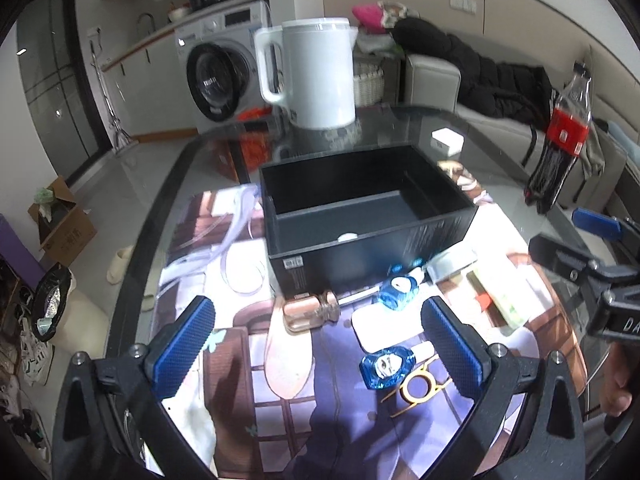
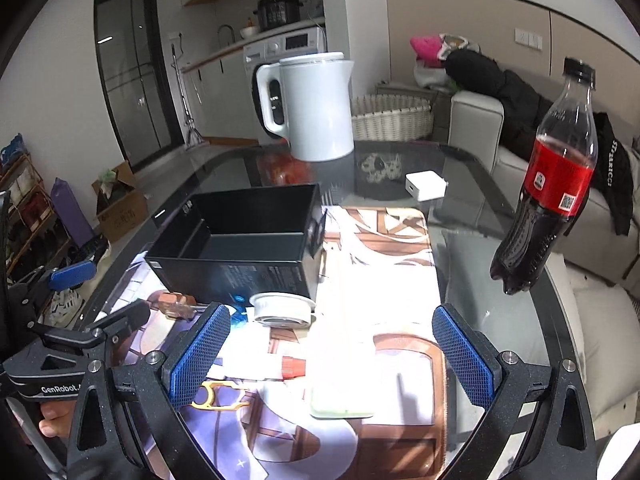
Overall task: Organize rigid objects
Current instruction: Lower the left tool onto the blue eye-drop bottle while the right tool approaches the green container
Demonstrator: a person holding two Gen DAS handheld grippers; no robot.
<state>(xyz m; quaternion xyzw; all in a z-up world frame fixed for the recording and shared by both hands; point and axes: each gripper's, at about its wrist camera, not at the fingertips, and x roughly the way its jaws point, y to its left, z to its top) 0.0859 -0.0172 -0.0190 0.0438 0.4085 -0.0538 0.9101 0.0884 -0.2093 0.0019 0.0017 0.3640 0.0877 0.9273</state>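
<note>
Black box (image 1: 360, 216) beside blue bottles (image 1: 386, 366)

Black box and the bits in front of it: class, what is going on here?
A person holds a gripper in each hand over a glass table. The left gripper and right gripper are both open and empty. The black box sits open on the printed mat, nearly empty. In front of it lie two small blue bottles, a pinkish glass bottle and a white jar, all not yet packed.
</note>
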